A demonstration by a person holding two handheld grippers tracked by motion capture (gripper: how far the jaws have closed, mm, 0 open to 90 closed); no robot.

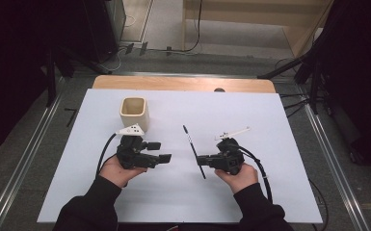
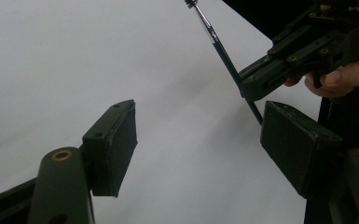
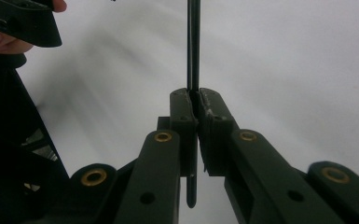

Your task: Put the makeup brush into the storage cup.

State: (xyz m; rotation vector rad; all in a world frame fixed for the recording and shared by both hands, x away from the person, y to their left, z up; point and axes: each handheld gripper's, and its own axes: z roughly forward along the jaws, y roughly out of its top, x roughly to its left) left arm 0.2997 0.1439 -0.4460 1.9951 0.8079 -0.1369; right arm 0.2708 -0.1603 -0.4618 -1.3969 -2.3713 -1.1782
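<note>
1. Now: right gripper (image 1: 203,160) fingers (image 3: 184,122) clamped on a black pen (image 1: 193,148), gripped low on its barrel, long end past the fingertips.
2. Left gripper (image 1: 163,152) fingers (image 2: 115,140) apart, nothing between them, near the pen.
3. Step, likely: pen lifted, carry or handover pending.
4. Next: cream cup (image 1: 134,113) stands on the tabletop (image 1: 279,192) beyond the left fingers; pen must tip upright over its mouth.

Left gripper (image 1: 166,151): held in left hand (image 1: 117,169), jaws apart, pointing right. Right gripper (image 1: 198,160): held in right hand (image 1: 239,176), jaws clamped together, pointing left toward the other.
</note>
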